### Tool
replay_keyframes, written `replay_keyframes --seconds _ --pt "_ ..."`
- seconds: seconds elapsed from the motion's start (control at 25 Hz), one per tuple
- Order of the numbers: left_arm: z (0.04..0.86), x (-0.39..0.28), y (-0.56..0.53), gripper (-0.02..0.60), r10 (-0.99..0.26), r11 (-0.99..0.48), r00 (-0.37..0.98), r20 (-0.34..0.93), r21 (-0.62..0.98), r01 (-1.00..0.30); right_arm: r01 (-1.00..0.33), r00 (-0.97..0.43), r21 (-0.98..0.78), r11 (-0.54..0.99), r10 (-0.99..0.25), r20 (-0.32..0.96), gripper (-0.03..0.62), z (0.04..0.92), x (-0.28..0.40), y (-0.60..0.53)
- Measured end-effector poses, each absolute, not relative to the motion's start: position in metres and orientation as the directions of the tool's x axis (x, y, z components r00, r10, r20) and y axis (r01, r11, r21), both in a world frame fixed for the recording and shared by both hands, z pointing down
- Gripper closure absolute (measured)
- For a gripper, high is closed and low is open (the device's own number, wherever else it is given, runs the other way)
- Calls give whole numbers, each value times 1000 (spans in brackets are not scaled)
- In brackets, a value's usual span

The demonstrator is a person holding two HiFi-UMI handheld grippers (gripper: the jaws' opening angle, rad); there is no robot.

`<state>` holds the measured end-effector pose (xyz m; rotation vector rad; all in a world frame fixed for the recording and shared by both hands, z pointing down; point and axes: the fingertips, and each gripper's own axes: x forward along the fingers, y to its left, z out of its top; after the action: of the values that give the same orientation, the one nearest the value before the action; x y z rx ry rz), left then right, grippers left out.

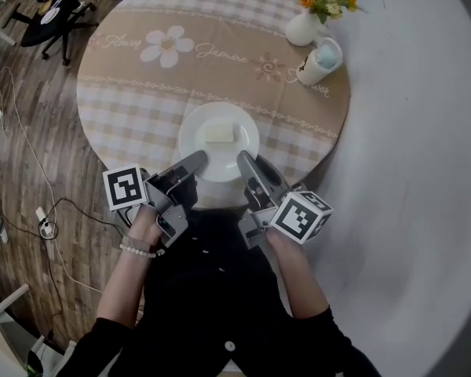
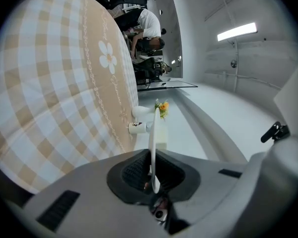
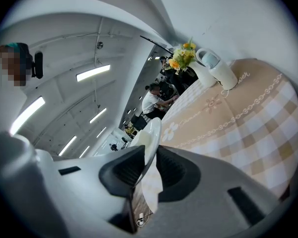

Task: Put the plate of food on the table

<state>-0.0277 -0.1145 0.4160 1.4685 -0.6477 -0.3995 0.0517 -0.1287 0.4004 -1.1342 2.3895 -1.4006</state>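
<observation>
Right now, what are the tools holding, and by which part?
Both hold the plate of food by its near rim: left tool on the near-left edge, right tool on the near-right edge.

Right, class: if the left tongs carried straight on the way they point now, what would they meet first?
The plate: the left tongs are shut on its near rim. Beyond that rim, the pale block of food seems next in line, though depth is hard to judge.

Overhead, two low views; shared plate (image 1: 220,157)
</observation>
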Motion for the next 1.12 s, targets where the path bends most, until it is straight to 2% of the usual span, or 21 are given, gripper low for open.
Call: replay_keyframes --seconds 0.56,1.12 --pt "455 -18 -131 566 -515 129 830 212 977 -170 -565 -659 -806 177 -685 312 542 446 60 -139" --pt "520 -20 -143 566 -450 150 849 276 961 -234 -598 -647 -796 89 -640 415 539 517 57 -147"
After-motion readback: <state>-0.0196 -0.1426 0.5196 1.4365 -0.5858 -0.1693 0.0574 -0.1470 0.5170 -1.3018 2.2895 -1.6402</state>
